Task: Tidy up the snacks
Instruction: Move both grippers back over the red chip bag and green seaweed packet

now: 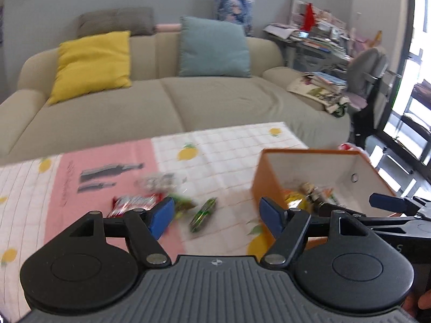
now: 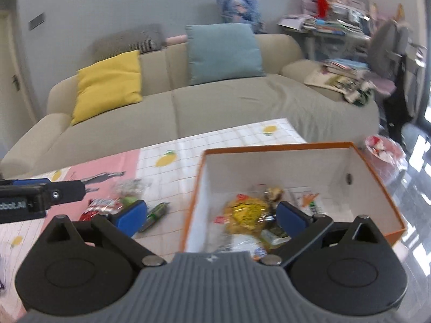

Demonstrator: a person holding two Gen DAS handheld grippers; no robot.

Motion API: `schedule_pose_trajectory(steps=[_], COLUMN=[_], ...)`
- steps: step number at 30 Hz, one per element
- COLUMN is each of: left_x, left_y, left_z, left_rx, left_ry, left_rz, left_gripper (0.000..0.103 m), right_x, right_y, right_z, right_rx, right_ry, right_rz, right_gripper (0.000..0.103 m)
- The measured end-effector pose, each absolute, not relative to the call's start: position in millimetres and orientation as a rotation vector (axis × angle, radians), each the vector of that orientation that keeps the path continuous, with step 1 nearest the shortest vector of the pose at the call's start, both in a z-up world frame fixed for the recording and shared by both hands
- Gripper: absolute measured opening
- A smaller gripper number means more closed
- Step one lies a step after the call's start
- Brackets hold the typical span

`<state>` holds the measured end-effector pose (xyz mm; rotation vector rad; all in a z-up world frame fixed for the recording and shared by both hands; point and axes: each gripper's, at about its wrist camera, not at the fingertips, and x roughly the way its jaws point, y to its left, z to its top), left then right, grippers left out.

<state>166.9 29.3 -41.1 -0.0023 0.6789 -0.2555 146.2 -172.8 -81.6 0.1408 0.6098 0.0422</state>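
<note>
An orange box [image 2: 382,185] with white inner walls stands on the table and holds several snack packets, among them a yellow bag [image 2: 247,212]. It also shows in the left wrist view [image 1: 262,175]. Loose on the tablecloth lie a red packet [image 1: 132,203], a green packet [image 1: 203,214], a clear wrapped snack [image 1: 159,181] and a green-yellow packet [image 1: 183,204]. My left gripper [image 1: 215,215] is open and empty above the loose snacks. My right gripper [image 2: 212,215] is open and empty, straddling the box's left wall.
The table carries a lemon-print cloth [image 1: 229,150] with a pink panel [image 1: 107,161]. A beige sofa [image 1: 161,99] with yellow and teal cushions stands behind. A cluttered desk and chair [image 1: 369,67] are at the right. A pink bag [image 2: 385,148] lies on the floor.
</note>
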Motion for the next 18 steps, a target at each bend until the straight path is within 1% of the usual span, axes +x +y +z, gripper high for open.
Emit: schedule_pose_trajectory(steps=[9, 18], left_x=[158.9, 182.1], left_y=[80.4, 107.6], left_z=[-70.1, -84.6], left_rx=[-0.050, -0.086], left_ry=[0.731, 0.781], left_rz=[-0.174, -0.164], left_gripper=[0.085, 0.085], right_x=[152.2, 178.8], right_y=[-114.7, -81.7], right_z=[-103.7, -115.5], right_rx=[0.046, -0.053], right_ry=[0.651, 0.640], right_rz=[0.150, 0.212], right_gripper=[0.100, 0.100])
